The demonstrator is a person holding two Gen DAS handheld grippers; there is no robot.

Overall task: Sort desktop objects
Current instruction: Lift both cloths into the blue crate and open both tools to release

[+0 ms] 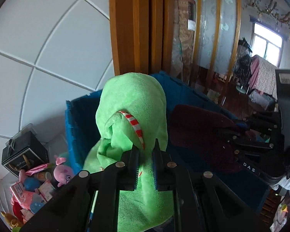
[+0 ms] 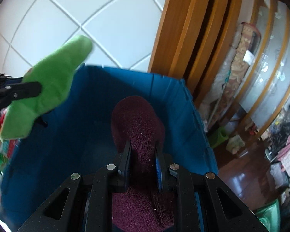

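White tiled wall [image 2: 48, 9], wooden door frame [image 2: 193, 29] behind blue bin [image 2: 77, 135]. My left tongs [image 1: 146, 150] pinch green plush [image 1: 133, 104], my right tongs [image 2: 143, 150] pinch maroon sock [image 2: 137, 119]; both items point away, over bin.

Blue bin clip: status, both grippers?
Left gripper shut on green plush. Right gripper shut on maroon sock, over blue bin. Nothing in the way.

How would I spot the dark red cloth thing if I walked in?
Find the big blue bin by the tiled wall. Above its open top, the right gripper pinches a maroon knitted sock. The plush toy beside it is bright green.
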